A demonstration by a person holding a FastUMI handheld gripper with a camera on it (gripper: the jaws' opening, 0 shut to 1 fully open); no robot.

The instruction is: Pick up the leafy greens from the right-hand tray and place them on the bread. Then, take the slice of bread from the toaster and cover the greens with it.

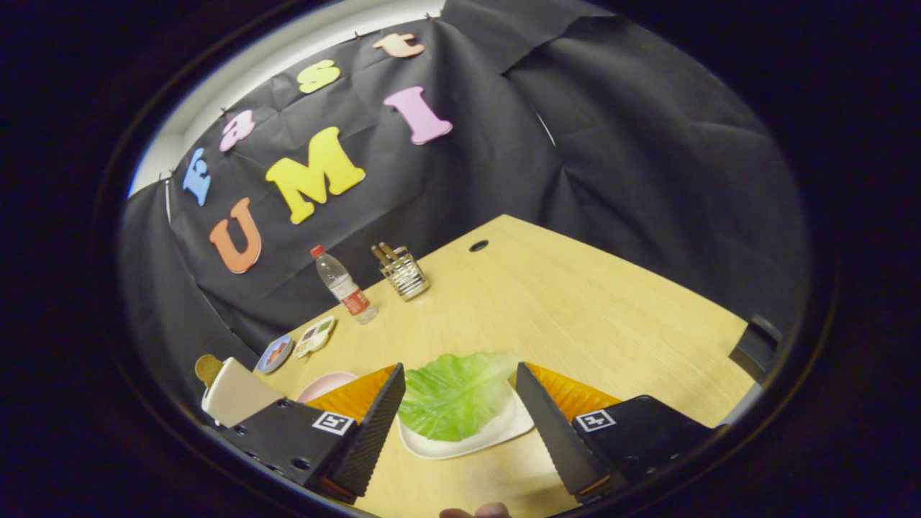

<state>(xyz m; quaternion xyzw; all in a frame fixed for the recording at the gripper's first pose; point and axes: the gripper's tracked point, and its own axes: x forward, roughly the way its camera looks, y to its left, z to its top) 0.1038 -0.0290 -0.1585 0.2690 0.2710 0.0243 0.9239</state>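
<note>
Gripper view — gripper (460, 392) agape around crinkled lettuce leaf (453, 396)

Left finger (374, 424) covers most of the pink plate (325, 385) and the tray's (468, 442) near-left rim. Toaster (234, 394) cut off below, its slice (208, 368) showing only a rounded top. Small dishes (295, 345) by the bottle (344, 285): contents too small to tell.
</note>
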